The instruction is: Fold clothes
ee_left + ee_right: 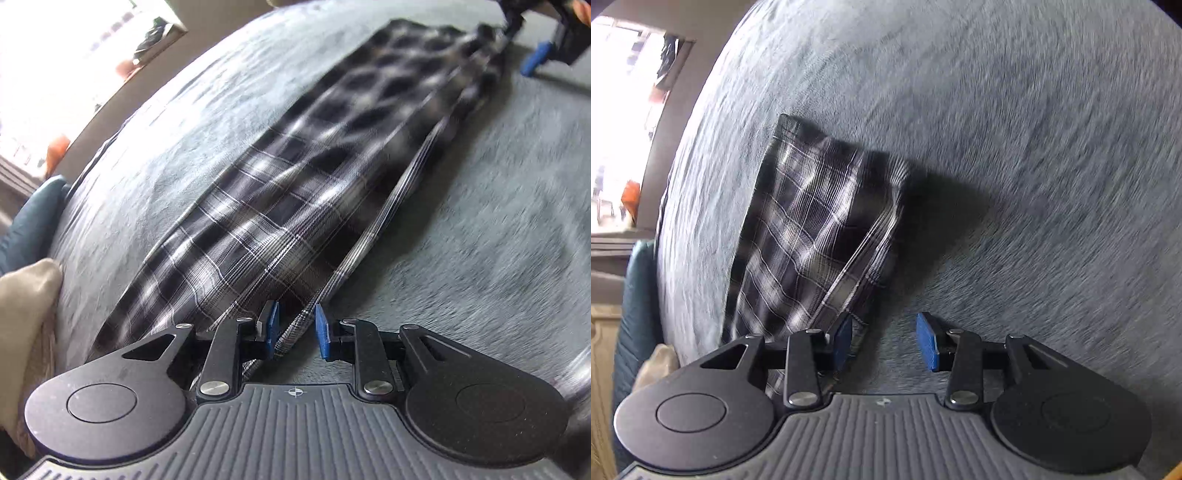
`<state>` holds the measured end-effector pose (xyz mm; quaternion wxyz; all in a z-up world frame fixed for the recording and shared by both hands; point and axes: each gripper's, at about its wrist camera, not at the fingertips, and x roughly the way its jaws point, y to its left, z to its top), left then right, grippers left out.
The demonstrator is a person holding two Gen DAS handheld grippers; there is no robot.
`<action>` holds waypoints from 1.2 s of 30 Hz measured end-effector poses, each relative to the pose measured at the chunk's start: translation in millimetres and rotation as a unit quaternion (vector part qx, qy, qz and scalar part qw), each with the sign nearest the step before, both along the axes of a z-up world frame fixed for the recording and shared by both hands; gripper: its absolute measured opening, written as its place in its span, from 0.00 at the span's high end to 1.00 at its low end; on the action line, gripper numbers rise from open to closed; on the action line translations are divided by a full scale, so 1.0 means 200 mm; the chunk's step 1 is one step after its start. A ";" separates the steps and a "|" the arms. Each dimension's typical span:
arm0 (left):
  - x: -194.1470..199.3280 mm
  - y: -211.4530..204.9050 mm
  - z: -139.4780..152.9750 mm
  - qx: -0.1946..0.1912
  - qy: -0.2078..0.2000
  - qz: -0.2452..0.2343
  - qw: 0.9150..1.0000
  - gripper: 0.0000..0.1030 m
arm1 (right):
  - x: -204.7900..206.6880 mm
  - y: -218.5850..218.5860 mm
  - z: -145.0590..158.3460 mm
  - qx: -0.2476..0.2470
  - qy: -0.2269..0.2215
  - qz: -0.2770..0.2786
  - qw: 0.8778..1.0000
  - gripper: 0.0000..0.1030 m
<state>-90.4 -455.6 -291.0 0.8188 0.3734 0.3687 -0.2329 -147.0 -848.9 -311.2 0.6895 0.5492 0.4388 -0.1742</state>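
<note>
From the left wrist, the plaid garment (295, 192) is lying on the grey bed cover (480, 240), its long axis running from the left gripper (295, 328) to the right gripper (535, 55) at the far end, blurred. The left jaws are standing slightly apart; a cloth edge is passing between them, unpinched.

From the right wrist, the garment (812, 229) is running away up-left, its near end hidden under the right gripper (886, 341), whose jaws are gaping, holding nothing.

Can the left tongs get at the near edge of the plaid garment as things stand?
Probably yes: the left tongs are open, with the plaid garment's folded edge lying between the pads and nothing covering it.
</note>
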 end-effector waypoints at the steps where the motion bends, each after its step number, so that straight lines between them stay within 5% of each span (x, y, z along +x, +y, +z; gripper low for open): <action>1: 0.01 0.00 -0.02 -0.001 0.002 -0.002 1.000 0.78 | 0.01 0.00 -0.01 0.002 0.000 -0.015 1.000 0.59; 2: 0.03 -0.01 -0.03 -0.003 0.003 0.000 1.000 0.78 | 0.02 0.01 -0.03 0.005 0.000 -0.031 1.000 0.60; 4: 0.05 -0.01 -0.05 -0.020 0.005 0.008 1.000 1.00 | 0.03 0.00 -0.04 0.004 0.002 -0.050 0.999 0.63; 6: 0.03 0.00 -0.04 -0.038 0.005 0.006 0.999 1.00 | 0.04 -0.01 -0.03 -0.005 0.005 -0.064 0.998 0.85; 9: -0.03 0.01 0.01 -0.063 0.010 -0.026 0.998 1.00 | 0.03 -0.01 0.04 -0.038 0.010 -0.071 0.997 0.97; 12: -0.11 0.04 0.00 -0.051 0.010 -0.065 0.997 1.00 | -0.02 0.01 0.09 -0.066 0.023 -0.077 0.995 0.97; 16: -0.15 0.07 -0.04 -0.045 0.011 -0.087 0.995 1.00 | -0.02 0.03 0.03 -0.028 0.024 -0.071 0.997 0.88; 18: -0.15 0.08 -0.04 -0.044 0.007 -0.093 0.995 1.00 | -0.01 0.06 0.02 -0.022 0.022 -0.075 0.997 0.62; 19: -0.15 0.08 -0.04 -0.046 0.007 -0.093 0.995 1.00 | 0.00 0.07 0.01 -0.026 0.020 -0.080 0.996 0.60; 22: -0.14 0.08 -0.05 -0.052 0.004 -0.096 0.994 1.00 | 0.05 0.06 -0.02 -0.039 0.018 -0.092 0.995 0.70; 23: -0.14 0.09 -0.05 -0.054 0.001 -0.098 0.994 1.00 | 0.05 0.06 -0.02 -0.044 0.019 -0.097 0.994 0.96; 27: -0.13 0.10 -0.05 -0.061 0.000 -0.100 0.993 1.00 | -0.01 0.07 0.07 -0.078 -0.003 -0.100 0.992 0.98; 31: -0.11 0.09 -0.08 -0.055 0.021 -0.103 0.993 0.99 | -0.04 0.08 0.03 -0.098 0.030 -0.084 0.991 0.97; 34: -0.08 0.10 -0.05 -0.063 0.044 -0.095 0.992 0.97 | -0.09 0.01 -0.01 -0.085 0.046 -0.126 0.987 0.97; 36: -0.06 0.11 -0.01 -0.083 0.067 -0.081 0.991 0.94 | -0.13 0.00 0.05 -0.105 0.045 -0.148 0.982 0.87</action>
